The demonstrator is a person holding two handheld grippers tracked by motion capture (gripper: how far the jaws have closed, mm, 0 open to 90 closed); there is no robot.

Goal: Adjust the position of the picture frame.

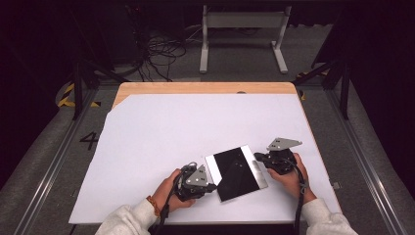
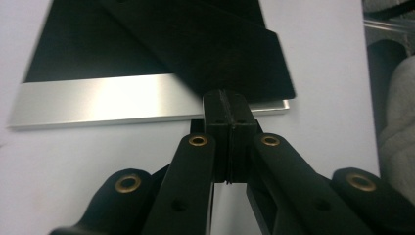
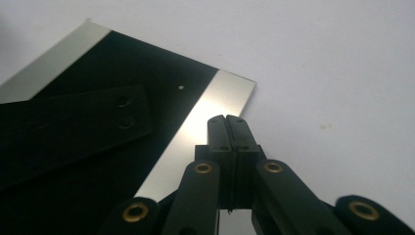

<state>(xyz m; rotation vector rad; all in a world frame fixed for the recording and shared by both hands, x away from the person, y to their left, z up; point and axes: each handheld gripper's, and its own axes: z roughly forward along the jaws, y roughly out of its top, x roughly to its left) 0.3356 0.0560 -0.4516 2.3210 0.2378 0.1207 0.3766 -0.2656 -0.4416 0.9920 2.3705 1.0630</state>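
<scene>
Landmark: flat rectangular plate point(image 1: 236, 173) with a black face and bare silver metal strips along two opposite edges; I place everything else by it.
Plate position: it lies turned askew on the white sheet covering the table point(image 1: 161, 132), near the edge closest to me.
Black strip: a flat black strip point(image 3: 68, 129) with two small holes lies across the plate's dark face.
Left hand-held gripper point(image 1: 211, 186): jaws pressed together, gripping nothing I can see, tips just at the plate's near silver edge.
Right hand-held gripper point(image 1: 258, 156): jaws likewise together and empty, tips over the opposite silver strip.
Risk, slide: I judge that a push from one closed tip alone would spin the plate on the smooth sheet.
Risk, strip: a jolt to the plate could shake the loose strip off.
Risk, grip: the plate lies flat, so closed jaws may skate over its edge.
</scene>
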